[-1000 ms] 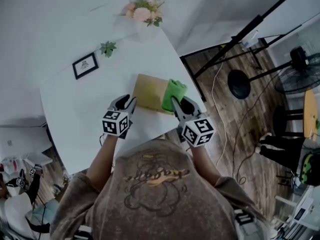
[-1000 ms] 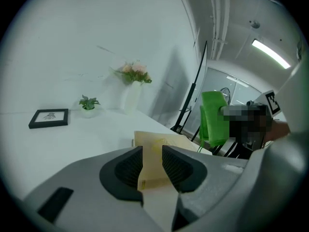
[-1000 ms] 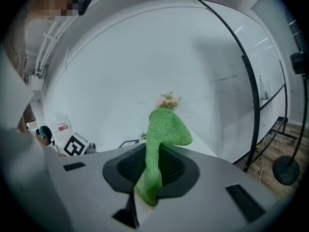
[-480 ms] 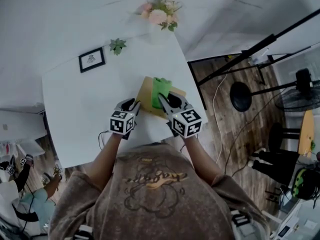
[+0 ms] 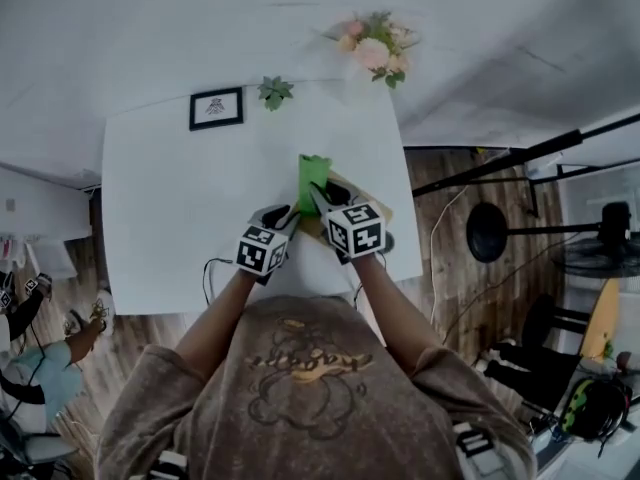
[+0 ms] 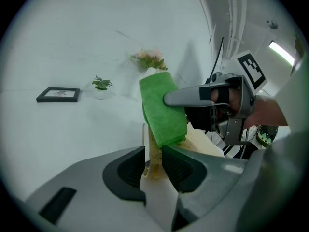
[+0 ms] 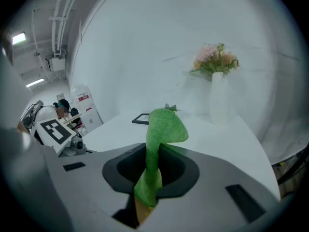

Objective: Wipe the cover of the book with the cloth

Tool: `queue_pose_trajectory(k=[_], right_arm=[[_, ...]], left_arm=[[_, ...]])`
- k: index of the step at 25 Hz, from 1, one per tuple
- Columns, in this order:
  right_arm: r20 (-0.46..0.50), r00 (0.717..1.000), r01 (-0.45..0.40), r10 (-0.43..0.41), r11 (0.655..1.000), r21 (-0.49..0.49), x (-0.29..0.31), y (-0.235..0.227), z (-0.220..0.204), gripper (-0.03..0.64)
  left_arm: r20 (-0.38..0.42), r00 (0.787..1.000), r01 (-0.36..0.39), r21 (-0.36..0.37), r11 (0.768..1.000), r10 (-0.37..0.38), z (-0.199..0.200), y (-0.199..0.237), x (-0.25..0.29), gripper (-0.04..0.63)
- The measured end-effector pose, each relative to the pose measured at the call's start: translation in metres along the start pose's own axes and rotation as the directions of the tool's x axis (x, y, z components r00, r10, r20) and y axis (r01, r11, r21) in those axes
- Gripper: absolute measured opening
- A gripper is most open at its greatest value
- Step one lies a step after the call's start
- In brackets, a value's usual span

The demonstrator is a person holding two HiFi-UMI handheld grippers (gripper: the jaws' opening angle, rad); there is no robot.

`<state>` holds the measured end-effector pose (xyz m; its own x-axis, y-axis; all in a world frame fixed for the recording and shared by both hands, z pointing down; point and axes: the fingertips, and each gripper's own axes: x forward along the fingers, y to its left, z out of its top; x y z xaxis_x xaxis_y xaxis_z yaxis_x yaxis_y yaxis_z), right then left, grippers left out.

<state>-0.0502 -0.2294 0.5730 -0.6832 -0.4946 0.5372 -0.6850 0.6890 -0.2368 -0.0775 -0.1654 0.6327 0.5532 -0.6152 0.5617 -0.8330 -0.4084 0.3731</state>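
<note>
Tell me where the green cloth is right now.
In the head view, the green cloth is right of centre over the white table, clamped in the right claw against the left end of the tan book, beside the left claw.

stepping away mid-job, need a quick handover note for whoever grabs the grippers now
Left gripper: shut on the near edge of the book, steadying it.
Right gripper: shut on the green cloth, whose free end flops over past the jaws.
Where: the book lies near the right edge of the white table; the cloth is at the book's left end.
Done: both grips are set and the cloth is at the cover. How much has been wiped cannot be told.
Left: wipe across the cover, then let go of both.
</note>
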Motion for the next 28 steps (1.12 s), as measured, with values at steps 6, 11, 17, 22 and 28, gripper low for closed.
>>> queue_pose_trajectory(k=[6, 11, 17, 22, 28], right_arm=[[-0.076, 0.995, 0.061, -0.062, 0.998, -0.009, 0.023, -0.015, -0.017, 0.064], [-0.101, 0.991, 0.093, -0.092, 0.996, 0.003, 0.028, -0.029, -0.025, 0.064], [-0.110, 0.990, 0.085, -0.086, 0.996, -0.011, 0.032, -0.033, -0.029, 0.066], [-0.115, 0.988, 0.108, -0.107, 0.994, 0.003, 0.027, -0.042, -0.030, 0.066], [-0.111, 0.982, 0.158, -0.153, 0.987, 0.041, 0.007, -0.067, -0.036, 0.066]], left_arm=[[-0.009, 1.000, 0.017, -0.004, 1.000, -0.017, -0.001, -0.001, 0.001, 0.091], [-0.017, 1.000, 0.019, -0.009, 1.000, -0.019, 0.000, 0.001, 0.001, 0.083], [-0.025, 0.999, 0.033, -0.021, 0.999, -0.033, -0.001, 0.002, 0.003, 0.083], [-0.031, 0.999, 0.030, -0.006, 1.000, -0.030, -0.002, 0.001, 0.002, 0.083], [-0.041, 0.999, 0.029, 0.009, 1.000, -0.028, -0.002, 0.001, 0.003, 0.083]])
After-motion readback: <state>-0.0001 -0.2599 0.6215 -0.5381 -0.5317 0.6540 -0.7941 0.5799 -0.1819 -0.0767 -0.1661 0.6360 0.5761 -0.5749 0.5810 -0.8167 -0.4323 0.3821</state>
